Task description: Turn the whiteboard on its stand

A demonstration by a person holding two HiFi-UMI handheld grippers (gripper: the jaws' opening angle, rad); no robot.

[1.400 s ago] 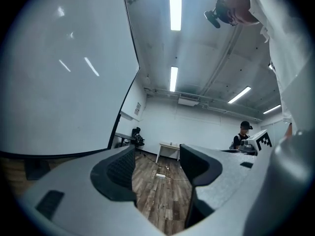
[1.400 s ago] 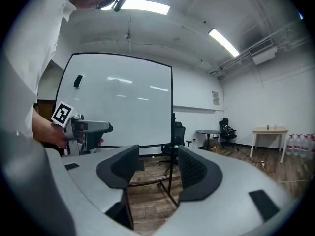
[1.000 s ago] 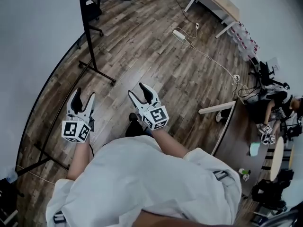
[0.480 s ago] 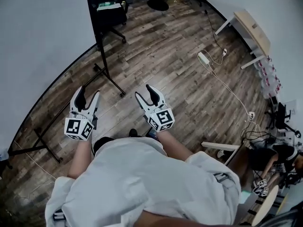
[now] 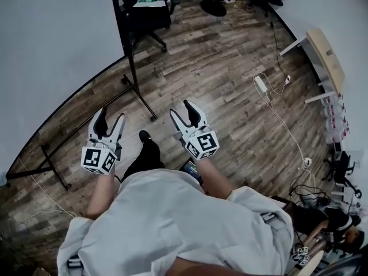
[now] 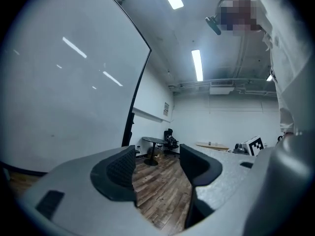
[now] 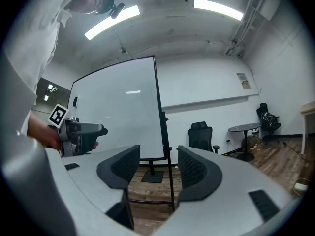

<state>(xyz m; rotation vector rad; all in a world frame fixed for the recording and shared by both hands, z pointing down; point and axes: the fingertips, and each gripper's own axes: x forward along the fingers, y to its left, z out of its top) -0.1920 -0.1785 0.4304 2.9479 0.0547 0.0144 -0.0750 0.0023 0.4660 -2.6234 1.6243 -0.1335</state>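
One whiteboard: upright on its stand, along the floor's left edge, untouched.
Chair: floor's far edge, behind the stand.
Left gripper: jaws spread, empty, near the whiteboard.
Right gripper: jaws spread, empty, beside the left.

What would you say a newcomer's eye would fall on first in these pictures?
The large whiteboard on its black stand dominates, filling the left of the head view. Next come the left gripper and right gripper, both open and empty, held side by side above the wooden floor. A black office chair stands at the top.
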